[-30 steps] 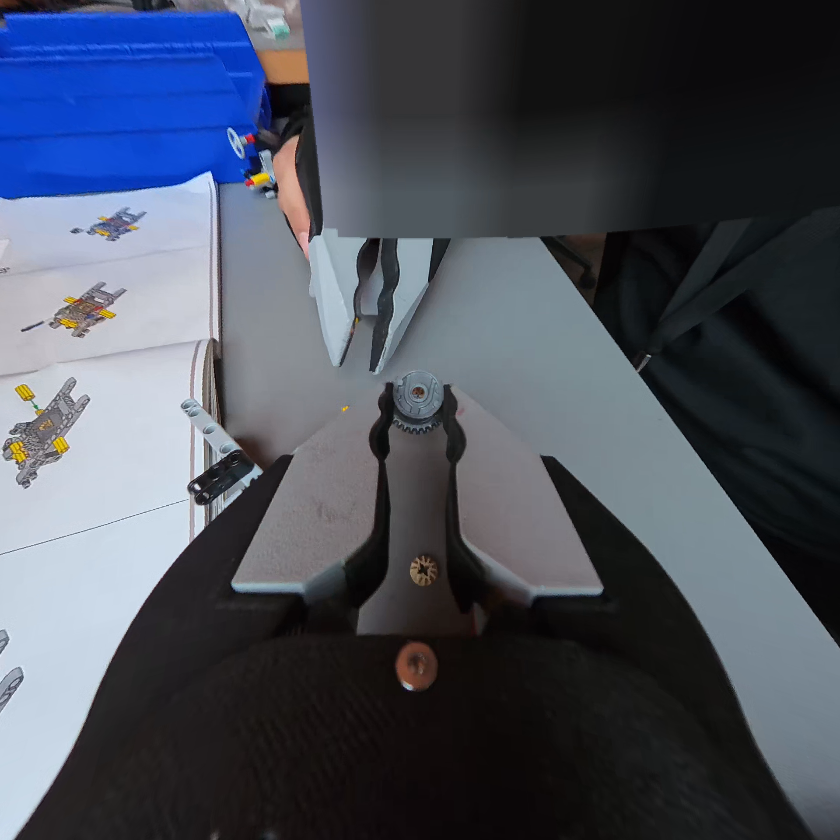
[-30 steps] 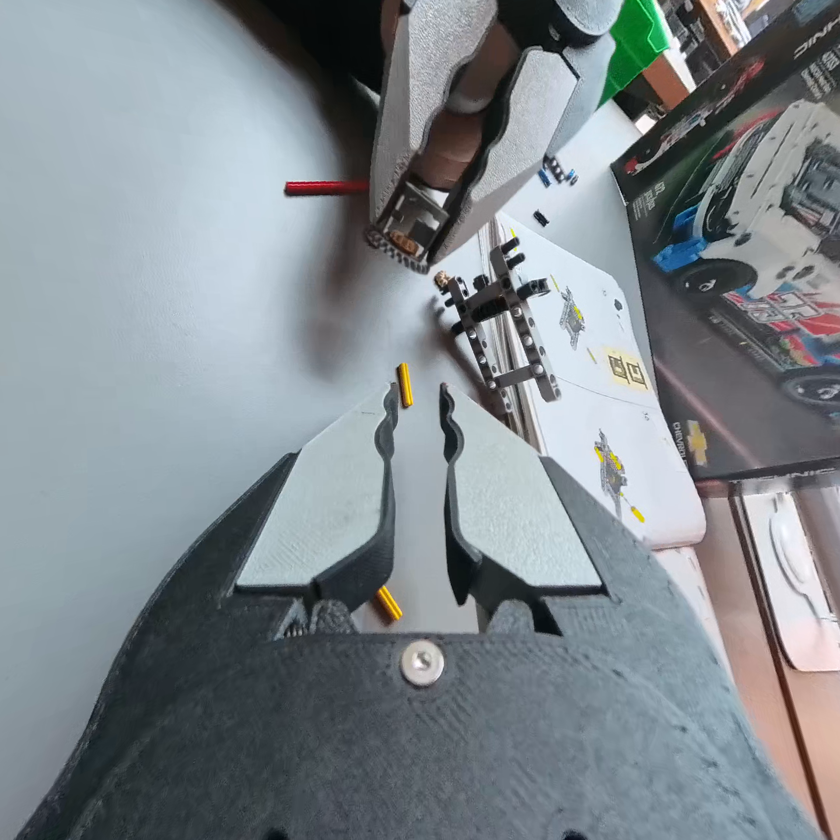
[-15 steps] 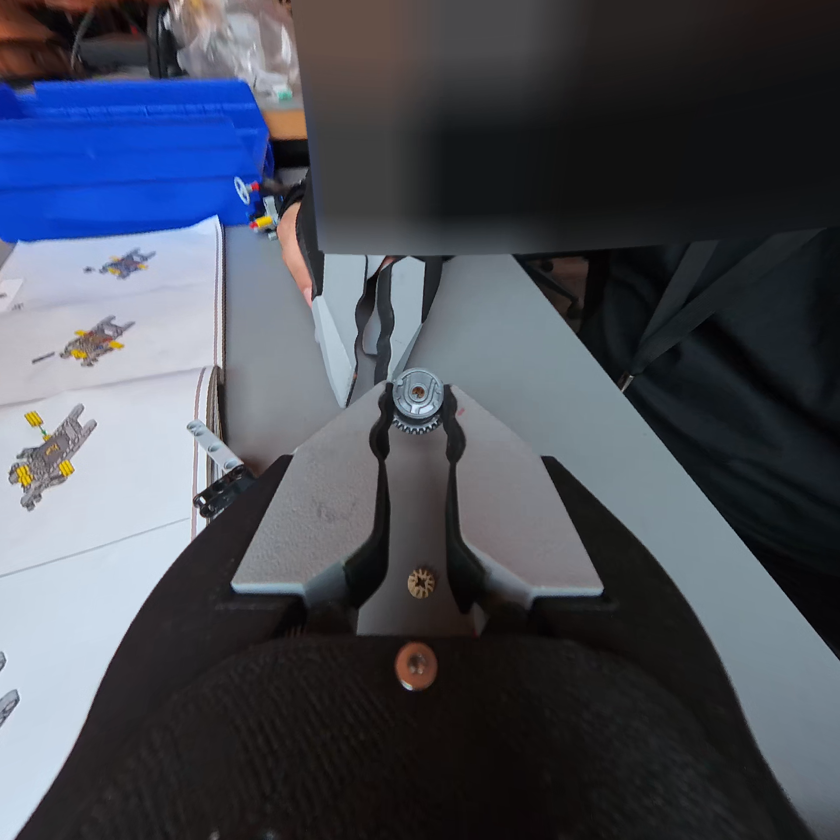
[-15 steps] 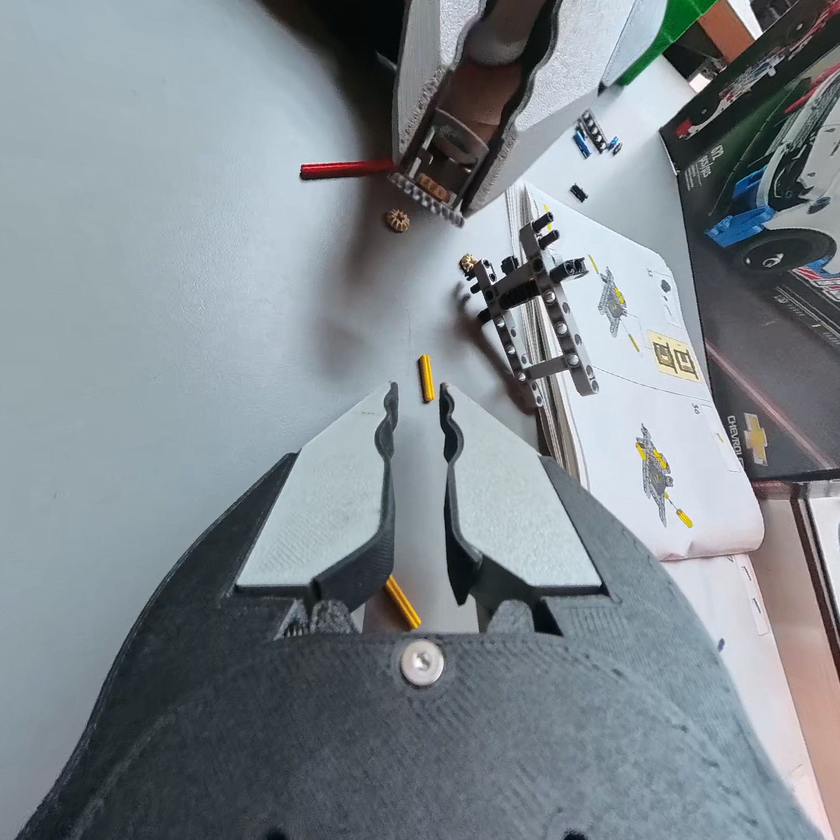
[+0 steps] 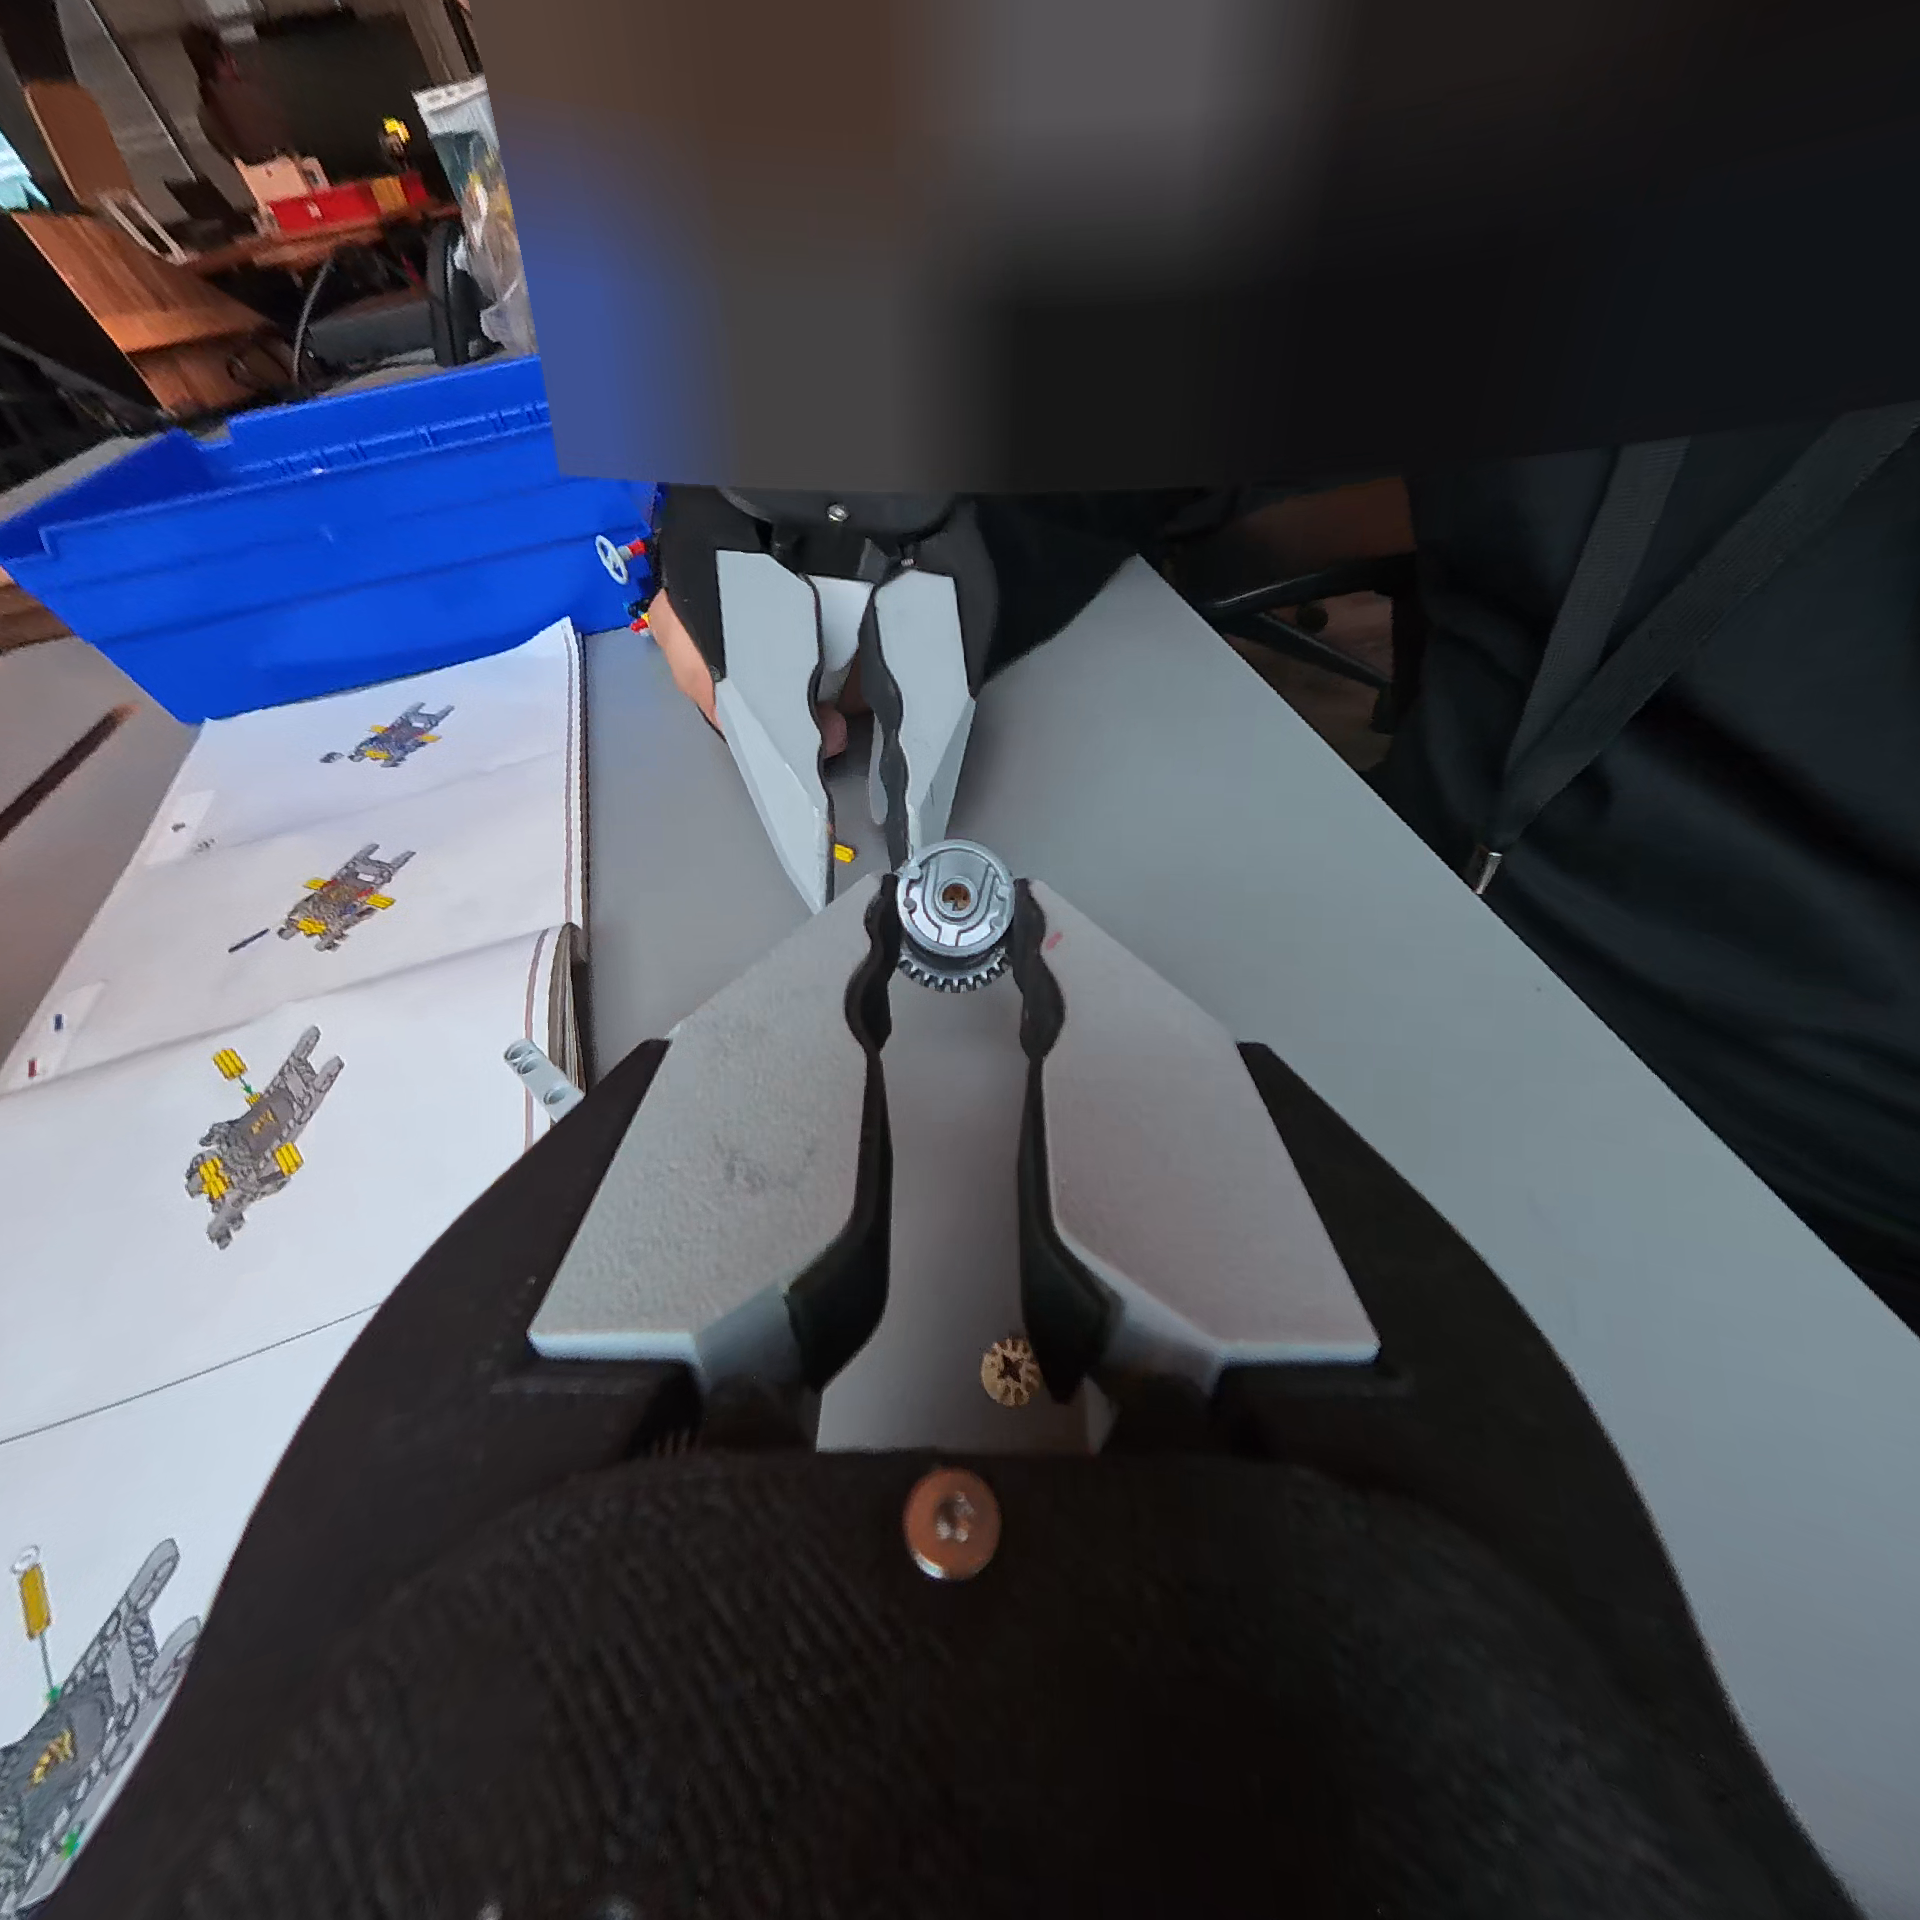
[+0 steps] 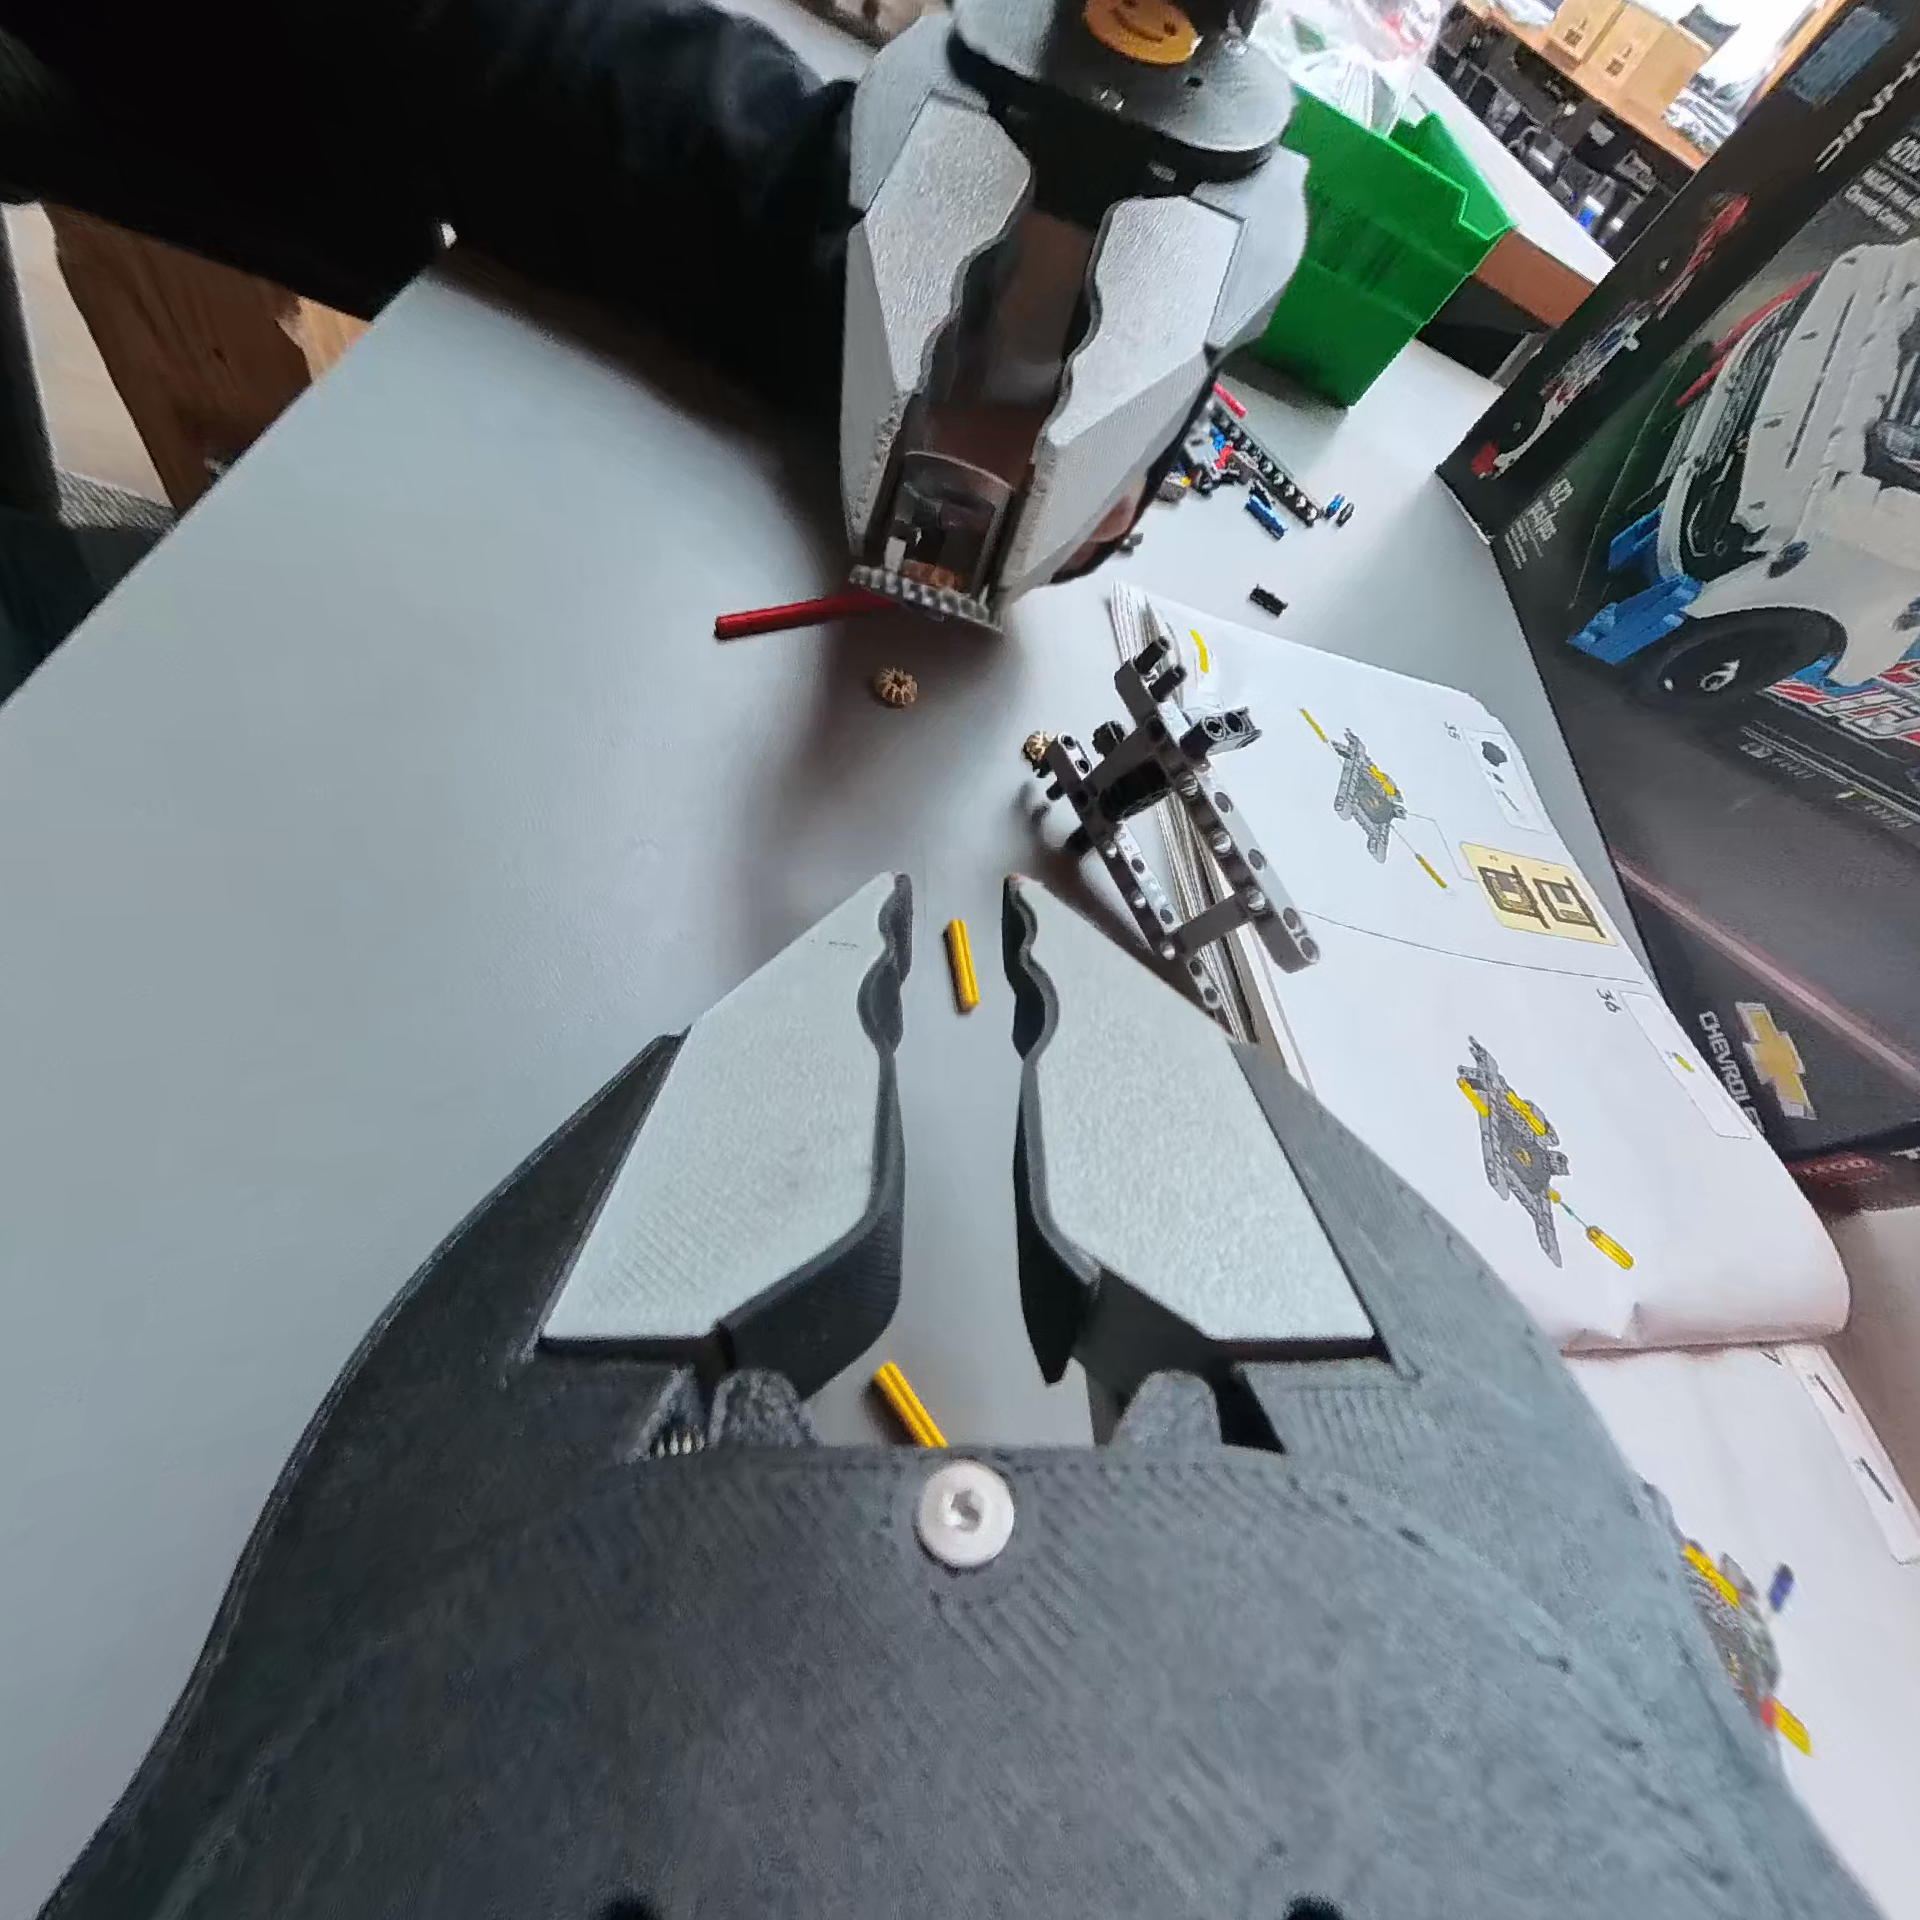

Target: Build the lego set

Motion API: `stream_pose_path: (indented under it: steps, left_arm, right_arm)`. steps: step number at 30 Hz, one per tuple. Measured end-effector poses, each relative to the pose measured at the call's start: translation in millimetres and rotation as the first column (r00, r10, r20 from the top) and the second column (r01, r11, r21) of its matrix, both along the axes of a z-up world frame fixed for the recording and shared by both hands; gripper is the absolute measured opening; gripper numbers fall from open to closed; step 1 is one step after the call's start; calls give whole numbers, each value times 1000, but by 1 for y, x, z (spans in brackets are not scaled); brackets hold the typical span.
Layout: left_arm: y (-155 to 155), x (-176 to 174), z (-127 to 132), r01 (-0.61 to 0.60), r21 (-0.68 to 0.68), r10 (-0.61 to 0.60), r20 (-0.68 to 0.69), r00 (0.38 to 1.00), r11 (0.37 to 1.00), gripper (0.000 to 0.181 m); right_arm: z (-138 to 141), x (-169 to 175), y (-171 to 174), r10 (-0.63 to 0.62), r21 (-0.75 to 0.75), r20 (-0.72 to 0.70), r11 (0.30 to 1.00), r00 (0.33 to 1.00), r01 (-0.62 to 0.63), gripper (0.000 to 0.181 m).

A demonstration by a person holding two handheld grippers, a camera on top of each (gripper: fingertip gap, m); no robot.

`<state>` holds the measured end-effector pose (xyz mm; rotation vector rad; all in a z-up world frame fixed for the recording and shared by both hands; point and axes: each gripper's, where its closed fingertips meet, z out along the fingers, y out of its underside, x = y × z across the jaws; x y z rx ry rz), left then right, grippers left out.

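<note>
**Gear part pinched in left gripper, right gripper empty over yellow axle**

The left gripper [image 5: 954, 914] is closed on a round grey gear part [image 5: 954, 906], a smooth disc face with a ring of fine teeth behind it, pinched between the wavy black rubber pads at its tips and held above the matte grey table [image 5: 1299, 935]. Below that part a small tan ridged gear [image 6: 894, 686] lies on the table, with a thin red axle [image 6: 784, 616] beside it.

The right gripper [image 6: 956, 914] has its fingers parted by a narrow gap and holds nothing; its grey textured plates frame a short yellow ribbed axle [image 6: 962, 965] lying on the table between the tips. A second yellow axle [image 6: 907, 1405] lies nearer its base.

Right of the first yellow axle, a grey studless frame [image 6: 1174, 831] with black pins rests half on the edge of the open white instruction booklet [image 6: 1455, 1039]. Beyond the booklet stands a glossy dark set box [image 6: 1766, 520], and a green plastic bin [image 6: 1371, 239] sits farther back.
</note>
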<state>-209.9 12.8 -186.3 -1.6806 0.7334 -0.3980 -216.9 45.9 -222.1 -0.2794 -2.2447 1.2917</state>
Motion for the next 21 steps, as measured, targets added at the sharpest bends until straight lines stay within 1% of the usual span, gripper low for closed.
stream_pose_path:
  steps: [3,6,8,10,11,13,15,19,21]
  left_arm:
    - [2,0,-2,-6,-5,6,-12,1000,1000,18]
    - [6,-4,-9,-42,-23,40,-57,998,999,18]
    - [10,-8,-18,-85,-62,78,-109,991,994,18]
    - [12,-8,-29,-106,-103,86,-182,980,989,18]
    - [13,-7,-30,-113,-92,91,-215,972,989,18]
    - [15,-2,-23,-108,-41,94,-250,964,993,18]
    - [18,0,-16,-113,-5,108,-243,964,994,18]
    - [23,-2,-12,-143,39,148,-247,958,989,18]
    - [25,-2,-9,-154,63,165,-252,953,986,18]
  right_arm:
    - [8,1,0,10,-66,19,998,1000,-8,14]
    - [14,3,-2,23,-122,38,992,999,-18,12]
    - [12,0,-1,11,-115,51,993,999,-5,13]
    - [10,0,-2,6,-103,58,995,998,0,13]
    - [10,0,-2,6,-98,56,995,998,0,14]
    - [8,0,-3,6,-85,51,996,999,-2,14]
    - [6,0,-4,7,-71,50,997,999,-4,15]
    - [2,-2,-5,-4,-43,61,999,998,6,17]
    - [4,-1,-6,2,-65,75,998,997,3,18]
